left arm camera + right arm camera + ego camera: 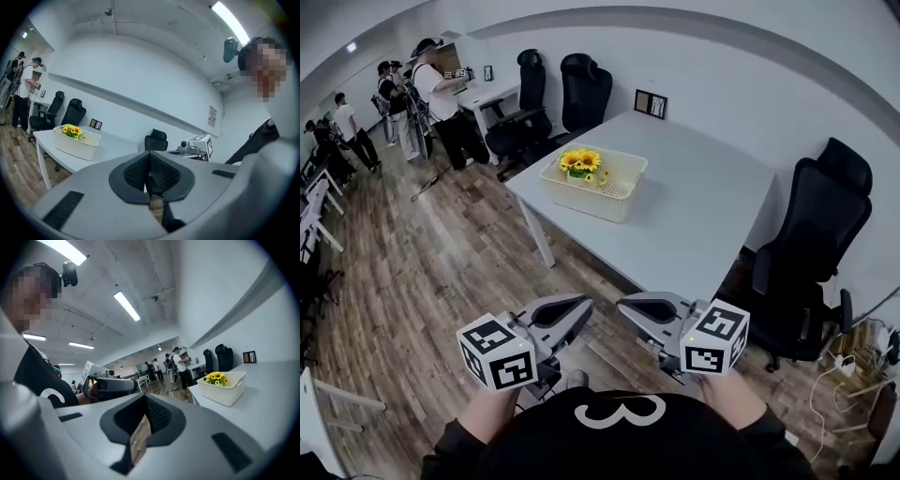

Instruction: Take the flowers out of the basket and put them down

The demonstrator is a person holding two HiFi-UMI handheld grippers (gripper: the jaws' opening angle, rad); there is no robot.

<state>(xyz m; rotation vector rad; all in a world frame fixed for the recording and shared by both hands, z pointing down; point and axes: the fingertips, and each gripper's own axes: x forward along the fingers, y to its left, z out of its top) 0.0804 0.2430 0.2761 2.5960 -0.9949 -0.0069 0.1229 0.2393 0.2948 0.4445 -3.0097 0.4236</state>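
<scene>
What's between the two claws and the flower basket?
In the head view, only wood floor and bare table lie between the left claw, the right claw and the basket.

Grey table (703, 206) with 1 white basket (602, 202) and small frame (651, 103)

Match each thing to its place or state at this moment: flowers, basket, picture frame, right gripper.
Things:
1. flowers
2. basket
3. picture frame
4. right gripper

Places or states:
A. jaws together, nothing between them
B. standing on the grey table
C. inside the basket
D. against the wall at the table's far edge

Pairs: 1-C, 2-B, 3-D, 4-A
</scene>
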